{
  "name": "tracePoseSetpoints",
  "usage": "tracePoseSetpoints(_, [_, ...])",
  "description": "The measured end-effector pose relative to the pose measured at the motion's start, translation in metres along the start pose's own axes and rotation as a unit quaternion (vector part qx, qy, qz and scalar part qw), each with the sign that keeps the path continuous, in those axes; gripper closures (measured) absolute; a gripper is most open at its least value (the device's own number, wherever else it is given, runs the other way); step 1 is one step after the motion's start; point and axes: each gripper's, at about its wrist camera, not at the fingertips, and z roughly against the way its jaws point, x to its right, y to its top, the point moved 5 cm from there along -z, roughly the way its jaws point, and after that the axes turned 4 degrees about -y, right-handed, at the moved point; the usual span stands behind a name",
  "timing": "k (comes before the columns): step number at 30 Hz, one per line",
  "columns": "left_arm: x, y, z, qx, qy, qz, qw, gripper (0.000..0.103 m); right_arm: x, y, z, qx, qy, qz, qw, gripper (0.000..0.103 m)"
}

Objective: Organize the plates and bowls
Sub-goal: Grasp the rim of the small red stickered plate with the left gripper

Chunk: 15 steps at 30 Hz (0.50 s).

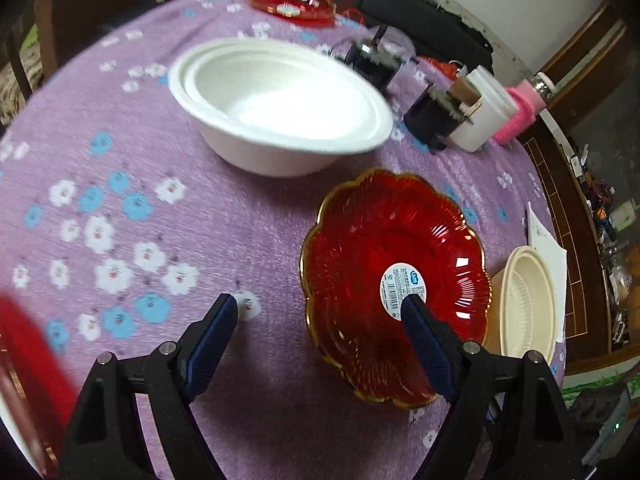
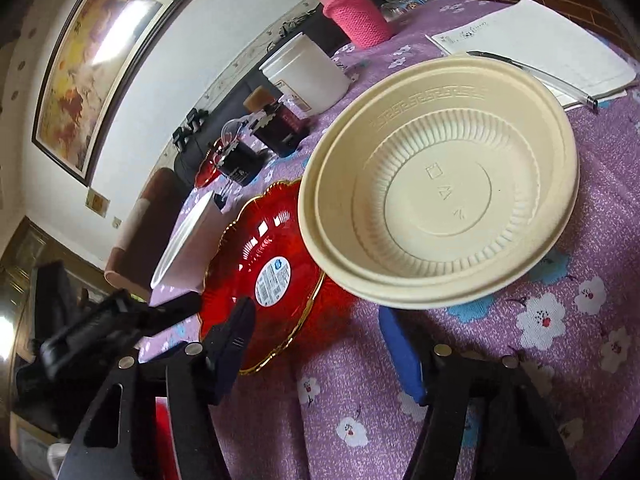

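On a round table under a crinkled purple cloth (image 1: 240, 216) printed with white and blue flowers, the dishes lie well spread. Nearest the left gripper (image 1: 320, 312) is a translucent red plate with a scalloped, gold-edged rim and fine ribs fanning outward (image 1: 384, 240); a round white barcode sticker with a small blue logo sits at its centre, its print too small to read. The left jaws stand wide apart and hold nothing; the blue-padded right finger (image 1: 424, 340) overlaps the plate near the sticker, though contact cannot be judged, while the other is over bare cloth. Beyond, stacked matte white foam-like bowls with smooth, broad rims (image 1: 280, 100) rest on the cloth, and a second red, gold-rimmed plate (image 1: 292, 2) lies at the far edge.

In the right wrist view, the right gripper (image 2: 316, 340) is likewise wide open and empty, low over the cloth. Just ahead are stacked cream plastic bowls with fluted walls and an embossed key-pattern band under the rim (image 2: 440, 184); faint raised marks on the base are unreadable. Their rim overhangs the red plate's edge. Behind them sit a white cylindrical tub (image 2: 308, 72), a jar in a pink knitted sleeve (image 2: 356, 16), and a white printed sheet (image 2: 540, 40) with a pen (image 2: 532, 72) on it.
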Motion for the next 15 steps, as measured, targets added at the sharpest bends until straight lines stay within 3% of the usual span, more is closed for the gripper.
tracePoseSetpoints(6, [0.006,0.003,-0.012,0.007,0.021,-0.014,0.9997,0.020,-0.008,-0.001,-0.008,0.003,0.050,-0.003,0.999,0.034])
tracePoseSetpoints(7, [0.008,0.003,-0.013,0.007,0.028,-0.019,0.9994,0.021,-0.011,-0.002,-0.010,0.000,0.062,0.001,0.998,0.038])
tracePoseSetpoints(8, [0.010,0.002,-0.014,0.007,0.036,-0.026,0.9990,0.030,-0.013,-0.004,-0.013,-0.009,0.073,0.004,0.997,0.042])
tracePoseSetpoints(9, [0.011,0.002,-0.014,0.008,0.045,-0.035,0.9983,0.038,-0.015,-0.006,-0.017,-0.022,0.079,0.005,0.997,0.055])
tracePoseSetpoints(10, [0.012,0.001,-0.014,0.009,0.057,-0.046,0.9972,0.057,-0.014,-0.008,-0.021,-0.034,0.078,0.005,0.996,0.066])
tracePoseSetpoints(11, [0.013,0.000,-0.014,0.011,0.067,-0.057,0.9960,0.077,-0.014,-0.009,-0.024,-0.046,0.078,0.005,0.996,0.071])
tracePoseSetpoints(13, [0.010,-0.002,-0.014,0.004,0.069,-0.061,0.9957,0.083,-0.014,-0.012,-0.027,-0.059,0.074,0.007,0.995,0.081])
tracePoseSetpoints(15, [0.004,-0.004,-0.010,0.006,0.060,-0.052,0.9968,0.085,-0.017,-0.013,-0.028,-0.064,0.072,0.017,0.995,0.081])
